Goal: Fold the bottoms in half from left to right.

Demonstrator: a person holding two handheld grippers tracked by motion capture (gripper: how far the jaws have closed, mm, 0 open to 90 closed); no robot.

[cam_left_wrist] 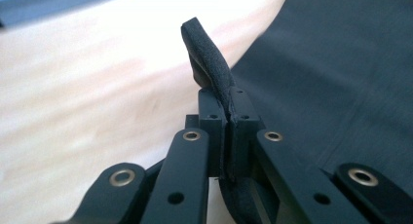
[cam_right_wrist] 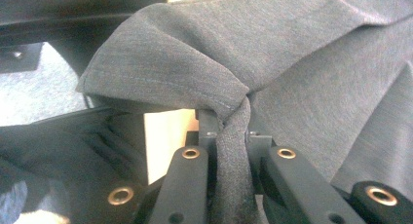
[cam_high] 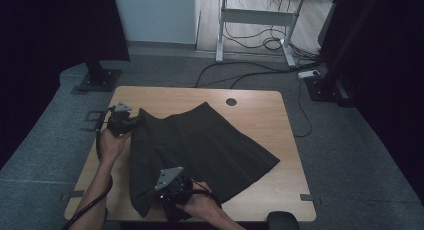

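A dark pleated skirt (cam_high: 200,145) lies spread across the wooden surface (cam_high: 260,115), its narrow waistband end toward the far side and its wide hem fanning out toward the person's right. The left tool (cam_high: 134,121) sits at the skirt's far-left corner. In the left gripper view its jaws are pressed together on a thin edge of the fabric (cam_left_wrist: 209,63), which curls up above them. The right tool (cam_high: 167,192) is at the near-left corner. In the right gripper view its jaws are clamped on a bunched twist of the grey cloth (cam_right_wrist: 231,151), with the rest of the skirt draping off to either side.

Judging from this, the gripping step is done: both corners of the skirt's left edge are held. The cloth near the right tool already hangs in loose folds instead of lying flat. What appears to remain is carrying that held edge over, probably to fold or straighten the skirt, and then letting go. No fold lies finished on the surface yet.
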